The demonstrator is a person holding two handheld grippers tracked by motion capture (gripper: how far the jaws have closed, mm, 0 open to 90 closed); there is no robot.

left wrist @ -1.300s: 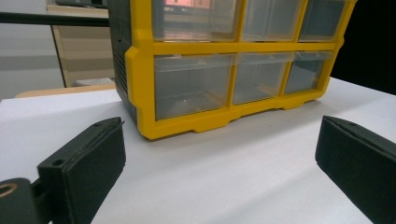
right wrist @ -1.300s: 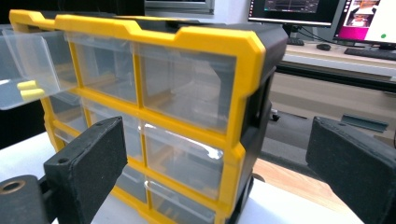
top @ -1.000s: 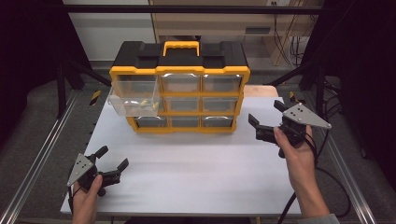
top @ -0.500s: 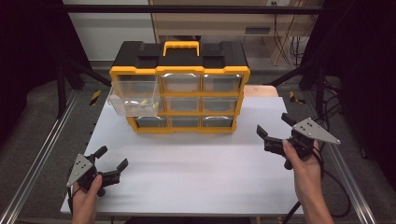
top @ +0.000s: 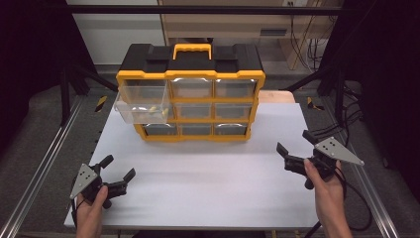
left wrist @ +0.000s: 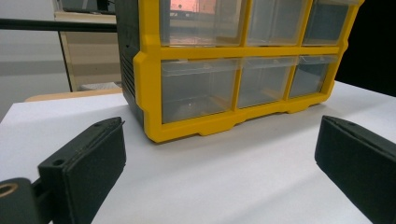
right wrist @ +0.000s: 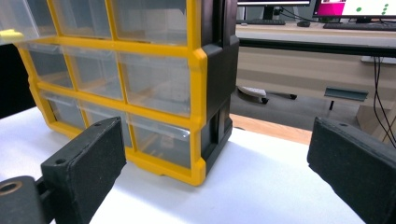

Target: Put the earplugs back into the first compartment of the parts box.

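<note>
1. I read no brand, label or lettering on anything here; the front of the organizer is bare yellow plastic and clear drawers, and the screens far back in the right gripper view are too small to read.
2. My left tool [top: 118,169] sits near the front left corner of the table [top: 208,173], in my left hand [top: 91,208], jaws spread wide with nothing between them. In the left gripper view its two black pads [left wrist: 84,163] frame bare white tabletop.
3. Farther back, the pulled-out drawer [top: 142,104] juts from the top left slot of the organizer, well apart from that tool. It is clear plastic, and small yellow pieces [top: 152,110] lie inside it.
4. The organizer [top: 190,94] stands upright at the back middle of the table: yellow frame, black top, yellow carry handle [top: 191,49], three rows of three clear drawers. The other drawers sit flush in their slots.
5. Between the organizer and both tools the table is plain white surface; nothing lies in the path.
6. My right tool [top: 293,148] hovers near the right edge of the table, in my right hand [top: 324,183], jaws wide apart and empty, grey plate [top: 338,151] on top, cable trailing off to the side.
7. In the right gripper view the organizer's black side wall [right wrist: 222,70] faces that tool, with a wooden ledge [right wrist: 275,128] behind the table.
</note>
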